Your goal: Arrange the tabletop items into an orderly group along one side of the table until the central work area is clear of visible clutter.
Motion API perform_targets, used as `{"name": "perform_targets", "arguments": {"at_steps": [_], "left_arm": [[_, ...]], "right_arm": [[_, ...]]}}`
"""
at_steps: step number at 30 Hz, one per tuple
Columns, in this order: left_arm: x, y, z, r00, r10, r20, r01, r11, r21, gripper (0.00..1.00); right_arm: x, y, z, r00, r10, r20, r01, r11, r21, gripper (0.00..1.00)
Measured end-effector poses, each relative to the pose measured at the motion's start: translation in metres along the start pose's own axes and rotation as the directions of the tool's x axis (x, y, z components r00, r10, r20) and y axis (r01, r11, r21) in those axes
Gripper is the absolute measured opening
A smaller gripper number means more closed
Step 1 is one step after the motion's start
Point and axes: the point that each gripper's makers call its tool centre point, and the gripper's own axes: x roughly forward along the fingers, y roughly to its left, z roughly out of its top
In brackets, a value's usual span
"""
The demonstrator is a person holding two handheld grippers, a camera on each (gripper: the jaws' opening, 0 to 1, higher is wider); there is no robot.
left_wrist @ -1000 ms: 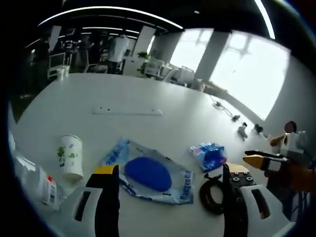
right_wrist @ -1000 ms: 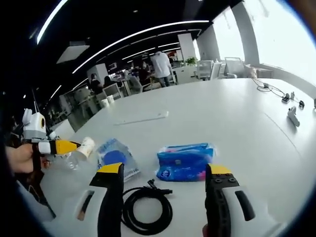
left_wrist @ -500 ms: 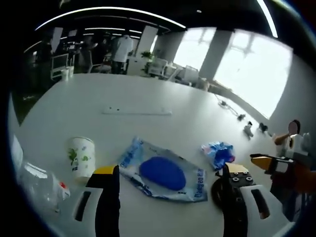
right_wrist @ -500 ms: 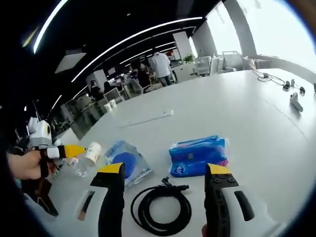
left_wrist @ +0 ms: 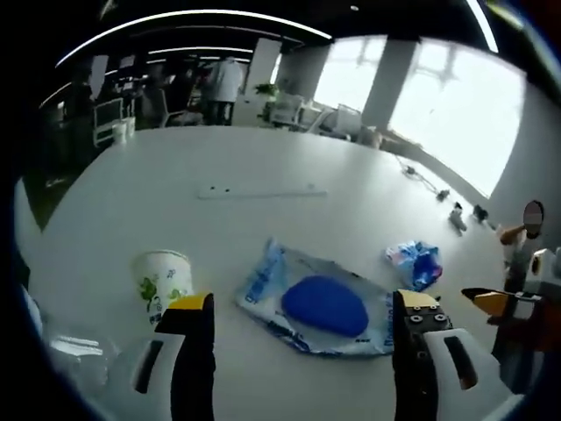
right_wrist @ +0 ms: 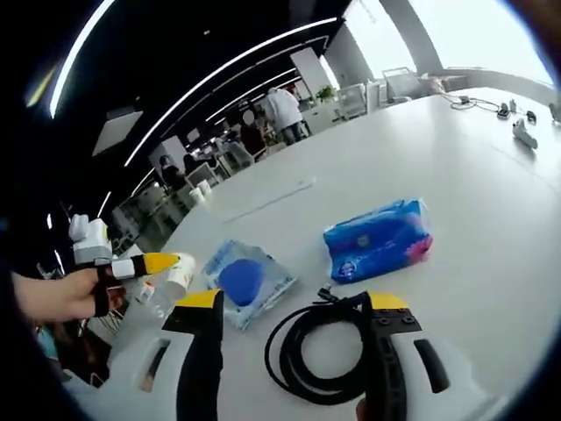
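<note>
While spread across a broad white tabletop (left_wrist: 263,167): clear plastic pouch with blue oval pad (left_wrist: 323,303) at centre, blue wet-wipes packet (right_wrist: 377,239) beside coiled black cable (right_wrist: 320,351), white paper cup with green print (left_wrist: 163,279) leftward. Left gripper (left_wrist: 298,329) and right gripper (right_wrist: 294,303) jaws apart, holding nothing.

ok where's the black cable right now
In the right gripper view the coiled black cable lies on the white table between the right tool's open jaws, just below the blue wipes pack.
</note>
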Motion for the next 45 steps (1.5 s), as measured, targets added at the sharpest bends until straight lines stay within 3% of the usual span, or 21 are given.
{"name": "perform_targets", "arguments": {"at_steps": [4, 9, 24, 33, 45], "left_arm": [[0.008, 0.003, -0.006, 0.999, 0.002, -0.034, -0.001, 1.0, 0.014, 0.78], [0.017, 0.009, -0.006, 0.999, 0.007, -0.041, -0.006, 1.0, 0.015, 0.78], [0.052, 0.023, -0.006, 0.998, 0.003, -0.063, -0.002, 1.0, 0.027, 0.76], [0.067, 0.026, -0.013, 0.996, -0.003, -0.091, 0.007, 0.999, 0.042, 0.75], [0.077, 0.036, -0.02, 0.994, 0.0, -0.111, 0.0, 1.0, 0.0, 0.7]], "right_arm": [[0.001, 0.007, -0.013, 1.0, 0.009, -0.007, -0.009, 0.998, 0.064, 0.6], [0.005, 0.018, -0.026, 0.999, 0.026, -0.027, -0.023, 0.997, 0.076, 0.6], [0.024, 0.062, -0.043, 0.992, 0.115, -0.049, -0.109, 0.987, 0.121, 0.56], [0.036, 0.075, -0.047, 0.987, 0.15, -0.057, -0.137, 0.972, 0.189, 0.54], [0.056, 0.085, -0.055, 0.982, 0.164, -0.096, -0.143, 0.97, 0.195, 0.51]]}}
